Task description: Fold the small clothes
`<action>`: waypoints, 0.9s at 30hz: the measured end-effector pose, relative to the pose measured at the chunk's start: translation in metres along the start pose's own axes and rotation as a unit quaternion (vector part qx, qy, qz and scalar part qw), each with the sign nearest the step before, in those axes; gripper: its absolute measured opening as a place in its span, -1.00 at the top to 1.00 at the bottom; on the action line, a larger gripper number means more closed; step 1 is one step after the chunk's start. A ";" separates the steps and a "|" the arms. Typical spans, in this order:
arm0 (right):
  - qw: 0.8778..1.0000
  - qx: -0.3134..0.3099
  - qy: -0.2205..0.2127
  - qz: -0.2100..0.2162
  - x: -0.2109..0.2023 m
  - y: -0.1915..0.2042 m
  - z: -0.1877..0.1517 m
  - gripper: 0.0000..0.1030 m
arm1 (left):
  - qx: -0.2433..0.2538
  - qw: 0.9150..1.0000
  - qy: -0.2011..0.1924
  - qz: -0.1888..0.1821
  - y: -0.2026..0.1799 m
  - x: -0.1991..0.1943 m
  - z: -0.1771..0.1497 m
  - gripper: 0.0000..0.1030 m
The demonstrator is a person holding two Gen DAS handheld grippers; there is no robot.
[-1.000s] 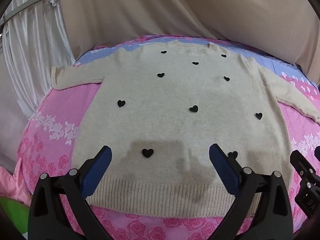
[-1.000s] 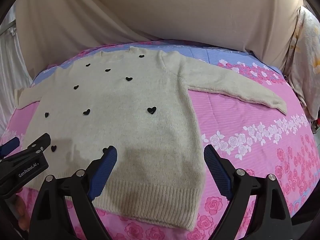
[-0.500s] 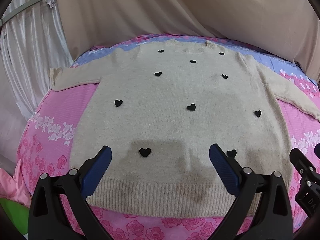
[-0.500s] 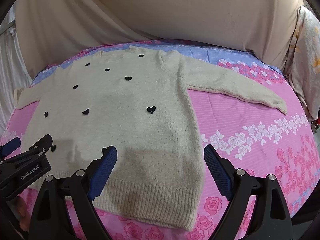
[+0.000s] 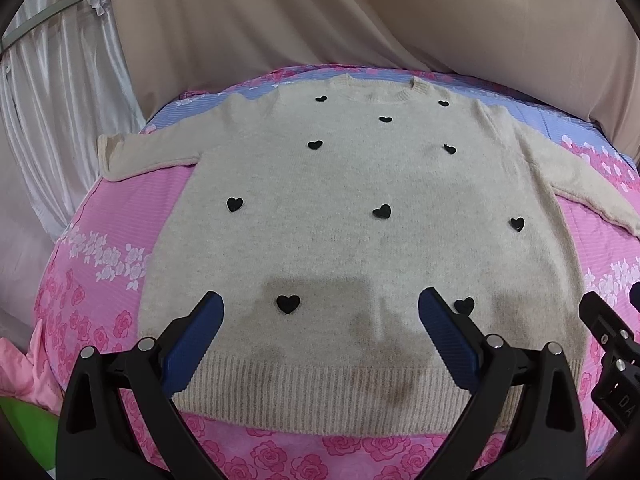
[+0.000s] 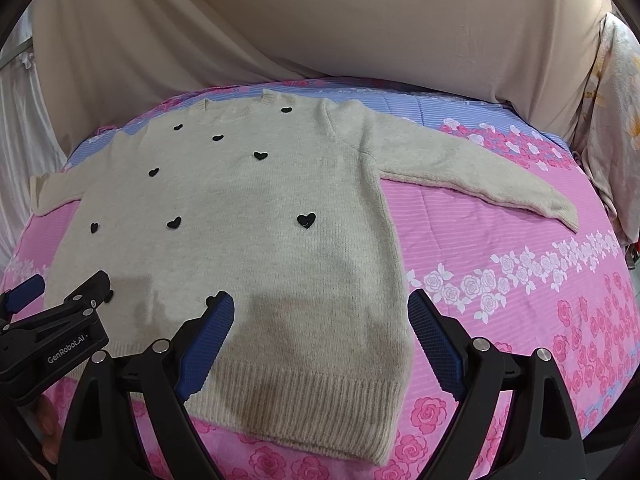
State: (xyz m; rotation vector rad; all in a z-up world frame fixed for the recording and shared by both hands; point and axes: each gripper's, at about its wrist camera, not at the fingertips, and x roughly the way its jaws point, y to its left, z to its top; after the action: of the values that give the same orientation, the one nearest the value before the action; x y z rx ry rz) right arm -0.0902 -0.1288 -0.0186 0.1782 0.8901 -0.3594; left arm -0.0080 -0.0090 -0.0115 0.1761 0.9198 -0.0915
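A beige knit sweater (image 5: 360, 208) with small black hearts lies flat, front up, on a pink floral sheet (image 5: 120, 208). Both sleeves are spread sideways and the ribbed hem (image 5: 328, 392) is nearest me. My left gripper (image 5: 320, 304) is open and empty, hovering above the hem's left half. My right gripper (image 6: 320, 304) is open and empty above the hem's right corner (image 6: 384, 444). The sweater (image 6: 260, 240) and its right sleeve (image 6: 480, 176) show in the right wrist view. Each gripper shows at the edge of the other's view.
A beige drape (image 5: 360, 12) hangs behind the bed. White curtains (image 5: 52, 92) hang at the left. A floral cloth (image 6: 612, 120) hangs at the far right. Pink and green fabric (image 5: 20, 396) lies at the bed's lower left.
Both grippers have drifted slightly, so the sweater sits a little lower and further left in view. Jaws stay open. The sweater has not moved.
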 end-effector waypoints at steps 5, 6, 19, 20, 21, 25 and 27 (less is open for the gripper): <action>1.000 0.000 0.001 -0.001 0.000 0.001 0.000 -0.68 | 0.000 1.000 0.001 0.000 0.000 0.000 0.000 -0.86; 1.000 0.001 0.000 -0.001 0.000 0.001 0.000 -0.68 | 0.001 1.000 0.001 0.000 -0.001 0.000 0.000 -0.86; 1.000 0.001 0.002 -0.003 0.001 0.001 -0.003 -0.68 | 0.003 1.000 0.004 -0.002 -0.005 0.003 0.001 -0.86; 1.000 0.001 0.002 -0.002 0.001 0.001 -0.002 -0.68 | 0.003 1.000 0.004 -0.001 -0.006 0.003 0.001 -0.86; 1.000 0.001 0.002 -0.002 0.001 0.001 -0.002 -0.68 | 0.003 1.000 0.004 -0.002 -0.006 0.003 0.001 -0.86; 1.000 0.002 0.002 -0.002 0.002 -0.002 -0.002 -0.68 | 0.005 1.000 0.003 -0.002 -0.007 0.003 0.001 -0.86; 1.000 0.002 0.003 -0.002 0.002 -0.002 -0.001 -0.68 | 0.006 1.000 0.002 -0.002 -0.008 0.003 0.001 -0.86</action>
State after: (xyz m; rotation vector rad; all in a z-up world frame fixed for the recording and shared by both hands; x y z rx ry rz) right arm -0.0909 -0.1304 -0.0210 0.1805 0.8956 -0.3642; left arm -0.0067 -0.0166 -0.0145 0.1867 0.9238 -0.1001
